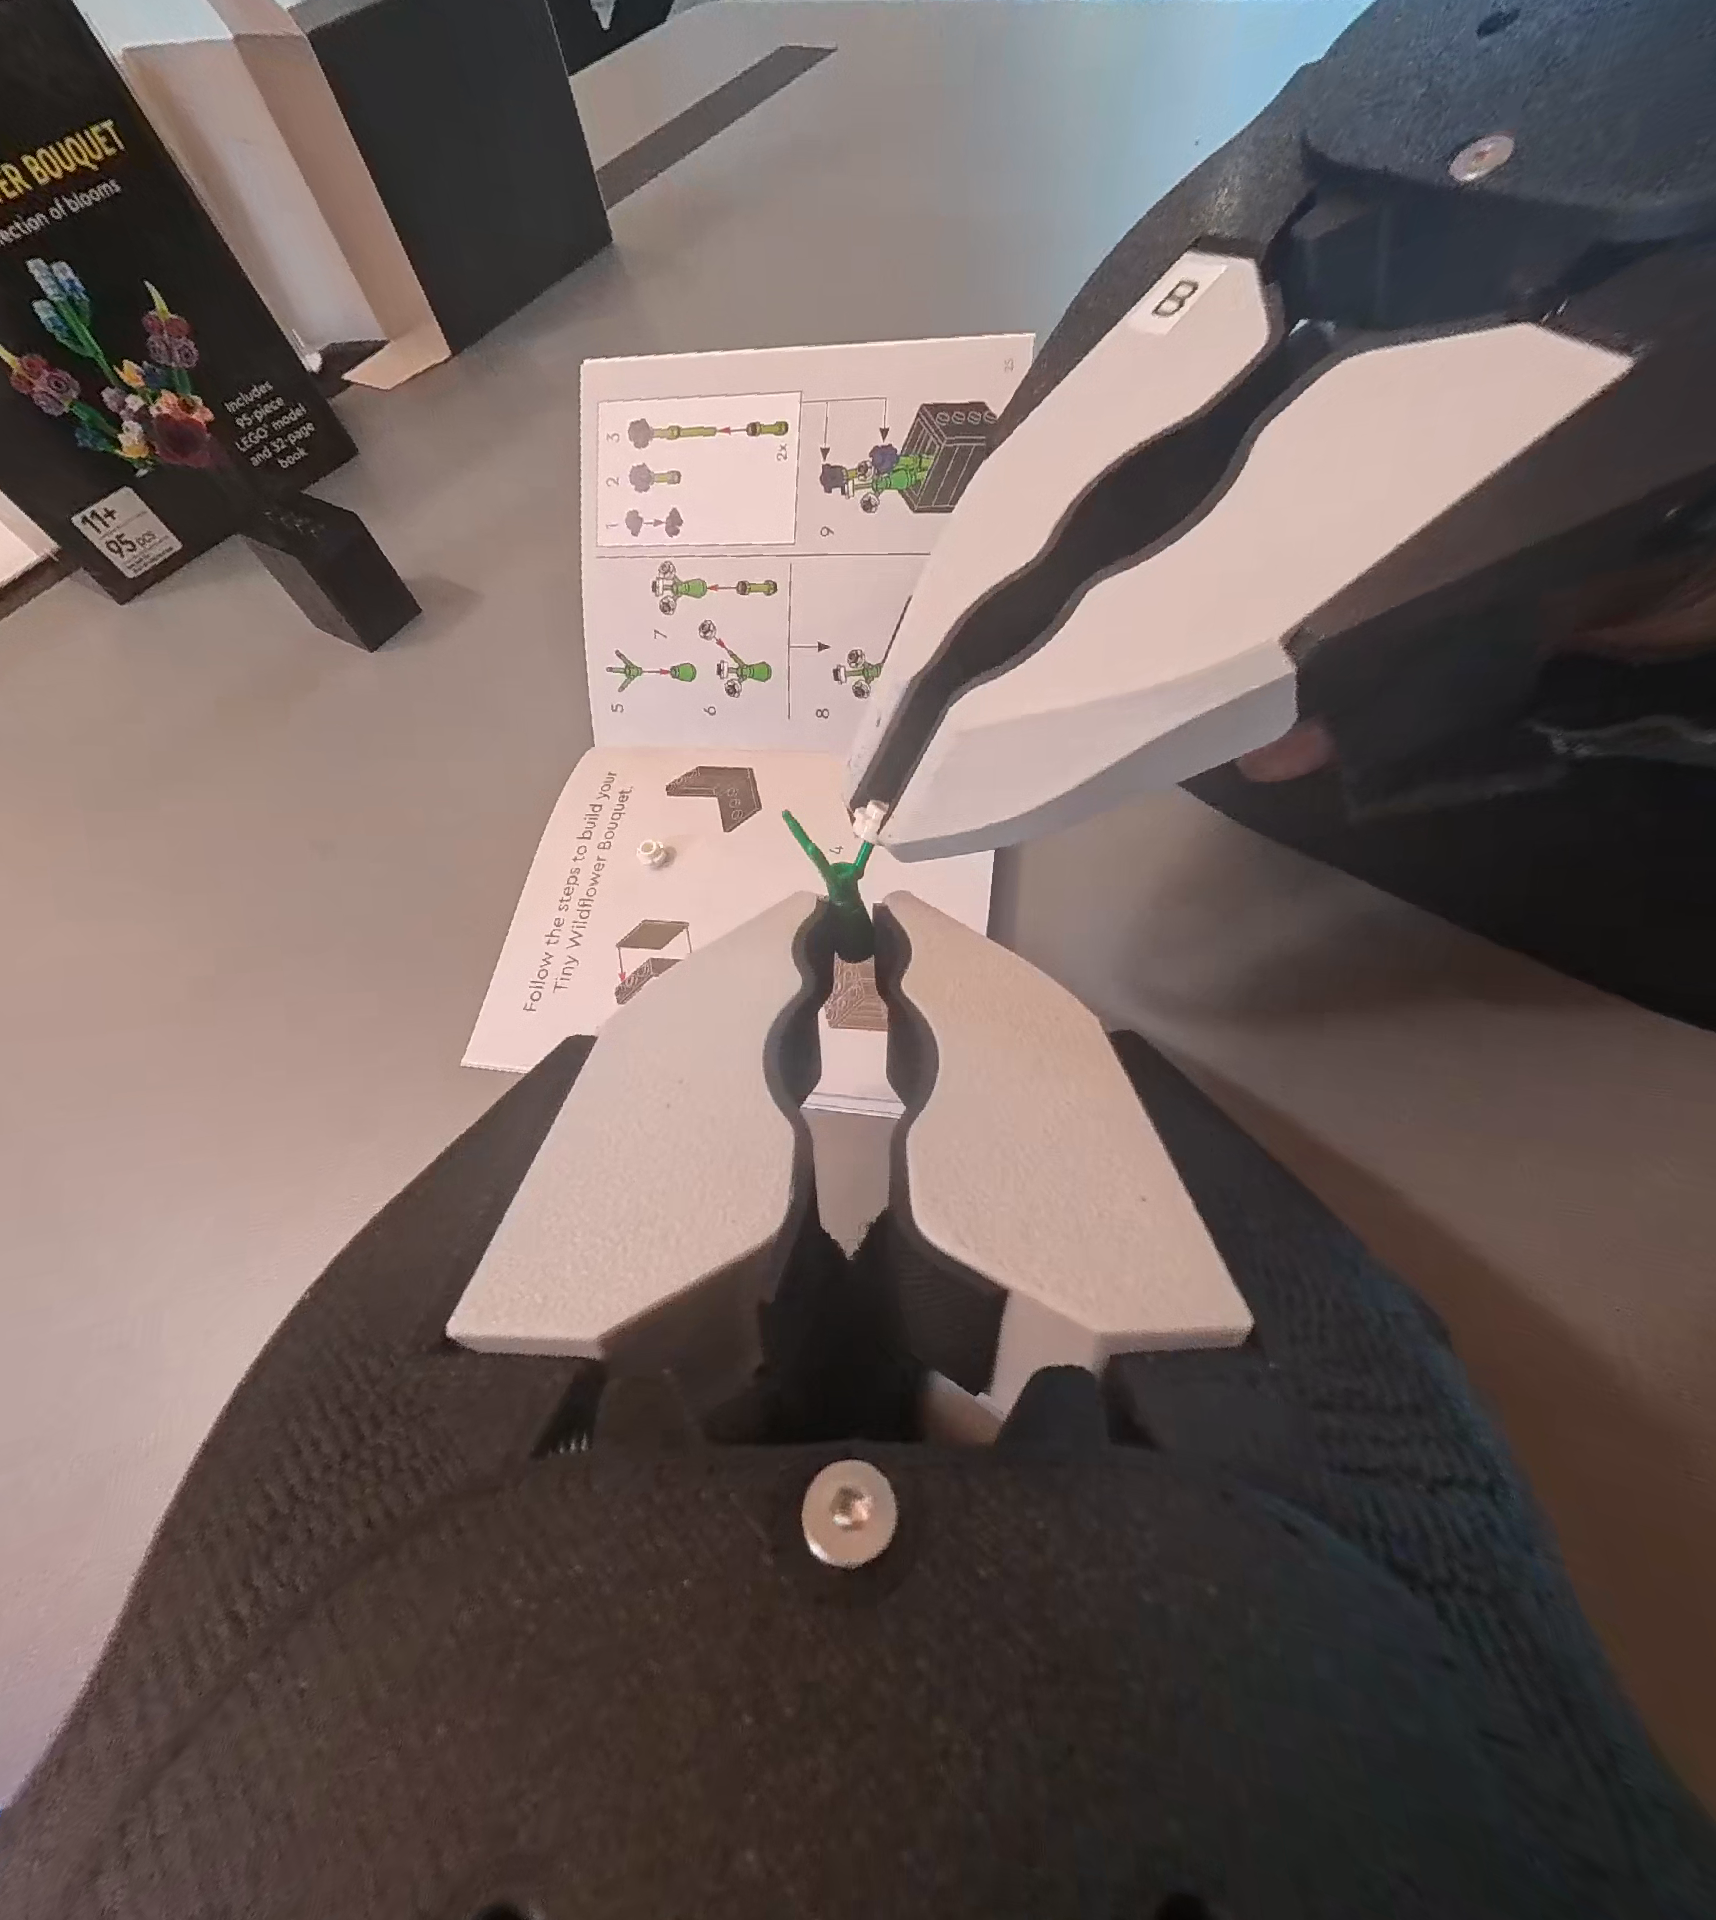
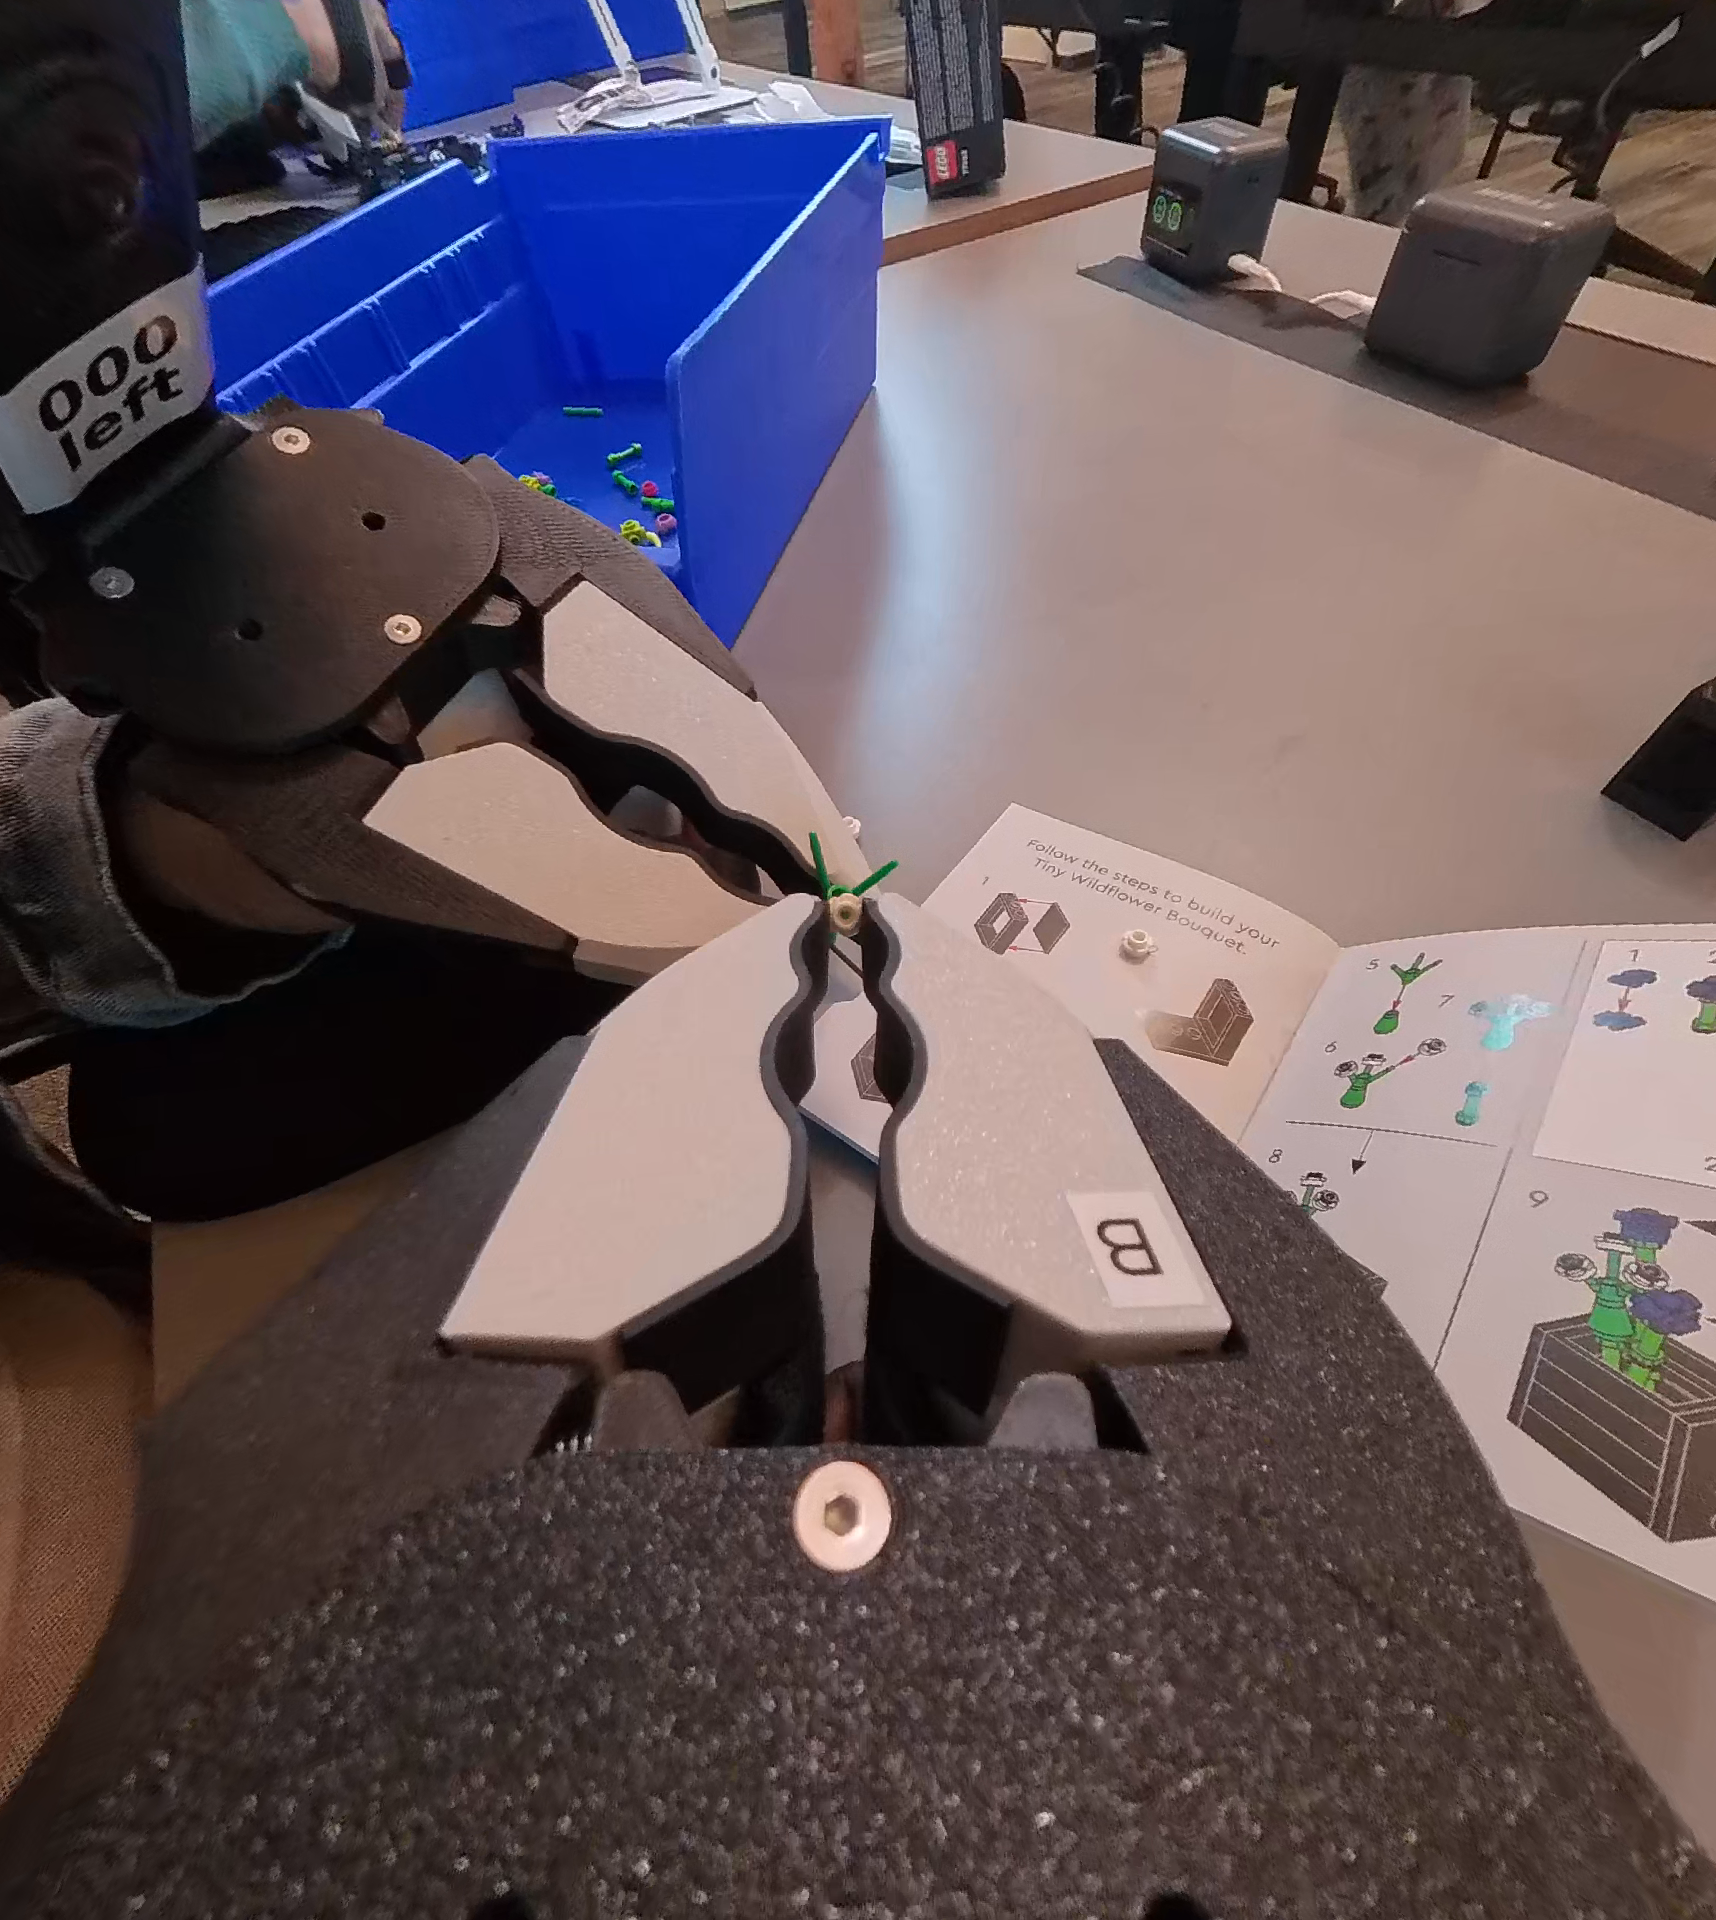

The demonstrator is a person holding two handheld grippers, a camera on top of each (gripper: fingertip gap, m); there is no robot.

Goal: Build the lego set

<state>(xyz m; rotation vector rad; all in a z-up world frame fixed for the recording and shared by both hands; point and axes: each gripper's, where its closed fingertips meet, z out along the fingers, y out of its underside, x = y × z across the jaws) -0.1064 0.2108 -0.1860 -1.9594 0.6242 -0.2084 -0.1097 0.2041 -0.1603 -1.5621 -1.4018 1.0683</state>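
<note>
The left gripper (image 1: 846, 902) pinches the dark base of a green branching stem (image 1: 838, 868) at its fingertips, holding it upright so the prongs stay free to receive parts. From two o'clock in the left wrist view, the right gripper (image 1: 880, 821) is pressed together on a tiny white stud (image 1: 870, 819), its tip touching one prong, probably to press the stud on. Beneath them the open instruction booklet (image 1: 792, 457) lies flat on the grey table (image 1: 210, 883), likely for reference, with a spare white stud (image 1: 653, 854) on its near page. Each gripper carries a white printed label, and the booklet has numbered diagrams. At ten o'clock stands the black set box (image 1: 85, 343) with a bouquet picture. In the right wrist view, at eleven o'clock, a blue bin (image 2: 781, 343) holds loose green and pink pieces (image 2: 625, 488).
</note>
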